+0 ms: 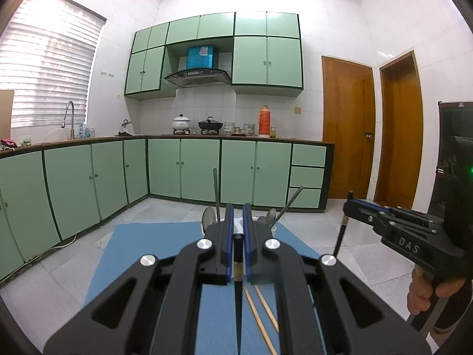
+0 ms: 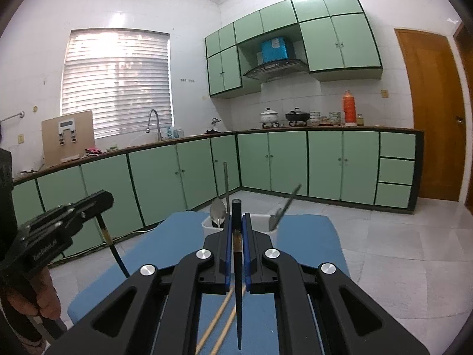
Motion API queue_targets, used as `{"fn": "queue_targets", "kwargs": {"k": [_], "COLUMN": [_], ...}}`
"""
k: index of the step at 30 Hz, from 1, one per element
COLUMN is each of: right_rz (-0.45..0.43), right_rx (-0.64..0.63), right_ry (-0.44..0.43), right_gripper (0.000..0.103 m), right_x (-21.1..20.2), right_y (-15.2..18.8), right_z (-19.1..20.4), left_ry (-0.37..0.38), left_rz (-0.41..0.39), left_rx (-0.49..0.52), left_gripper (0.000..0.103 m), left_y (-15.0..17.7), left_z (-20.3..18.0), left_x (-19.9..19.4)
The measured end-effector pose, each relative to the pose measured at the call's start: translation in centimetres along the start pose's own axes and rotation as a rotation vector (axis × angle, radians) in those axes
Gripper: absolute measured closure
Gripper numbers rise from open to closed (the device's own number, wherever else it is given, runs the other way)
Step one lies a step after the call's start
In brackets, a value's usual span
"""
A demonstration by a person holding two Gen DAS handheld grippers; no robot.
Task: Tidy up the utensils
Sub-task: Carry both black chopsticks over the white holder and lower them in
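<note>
My left gripper (image 1: 238, 210) is shut on a dark chopstick (image 1: 239, 295) that hangs tip-down above the blue mat (image 1: 147, 251). In the right wrist view my right gripper (image 2: 237, 217) is shut on a second dark chopstick (image 2: 238, 295), held upright. Each gripper shows in the other's view: right gripper (image 1: 350, 204), left gripper (image 2: 106, 199). Two light wooden chopsticks (image 1: 261, 310) (image 2: 218, 319) lie on the mat (image 2: 165, 236) below. A white holder (image 2: 208, 227) (image 1: 238, 227) just beyond both grippers contains a spoon (image 2: 218, 210) and other metal utensils.
The mat lies on a raised surface over a pale tiled floor (image 1: 74, 266). Green base cabinets (image 2: 165, 183) line the far walls, with pots and a red flask on the counter. Wooden doors (image 1: 348, 130) stand at the right. A hand (image 1: 422, 293) grips the right tool.
</note>
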State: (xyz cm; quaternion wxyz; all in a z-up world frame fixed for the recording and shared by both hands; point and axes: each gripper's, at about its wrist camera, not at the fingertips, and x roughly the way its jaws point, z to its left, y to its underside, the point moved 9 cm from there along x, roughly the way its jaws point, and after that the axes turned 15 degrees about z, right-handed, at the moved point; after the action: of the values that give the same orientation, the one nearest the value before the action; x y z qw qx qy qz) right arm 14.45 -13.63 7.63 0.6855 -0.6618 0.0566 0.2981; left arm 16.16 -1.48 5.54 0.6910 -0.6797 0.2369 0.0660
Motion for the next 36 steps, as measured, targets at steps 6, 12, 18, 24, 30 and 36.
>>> {"fn": "queue_targets", "kwargs": {"k": [6, 12, 18, 24, 30, 36], "right_rz": [-0.014, -0.037, -0.062, -0.090, -0.114, -0.101], "right_rx": [-0.003, -0.004, -0.006, -0.001, -0.004, 0.012], "right_ry": [-0.023, -0.038, -0.028, -0.010, 0.014, 0.031], "right_gripper": [0.096, 0.096, 0.096, 0.096, 0.096, 0.096], "right_x": [0.3, 0.7, 1.7, 3.7, 6.0, 9.6], "right_y": [-2.0, -5.3, -9.3, -13.3, -16.6, -17.4], "right_z": [0.4, 0.3, -0.3, -1.5, -2.3, -3.4], "left_ry": [0.011, 0.035, 0.030, 0.047, 0.030, 0.020], "left_rz": [-0.007, -0.042, -0.105, -0.153, -0.201, -0.197], "left_rx": [-0.001, -0.015, -0.001, -0.006, -0.001, -0.016], "left_gripper": [0.098, 0.098, 0.098, 0.098, 0.098, 0.098], "left_y": [-1.7, -5.1, -9.9, -14.3, -17.6, -18.2], "left_z": [0.8, 1.5, 1.7, 1.2, 1.3, 2.0], "left_x": [0.5, 1.3, 2.4, 4.6, 7.4, 11.8]}}
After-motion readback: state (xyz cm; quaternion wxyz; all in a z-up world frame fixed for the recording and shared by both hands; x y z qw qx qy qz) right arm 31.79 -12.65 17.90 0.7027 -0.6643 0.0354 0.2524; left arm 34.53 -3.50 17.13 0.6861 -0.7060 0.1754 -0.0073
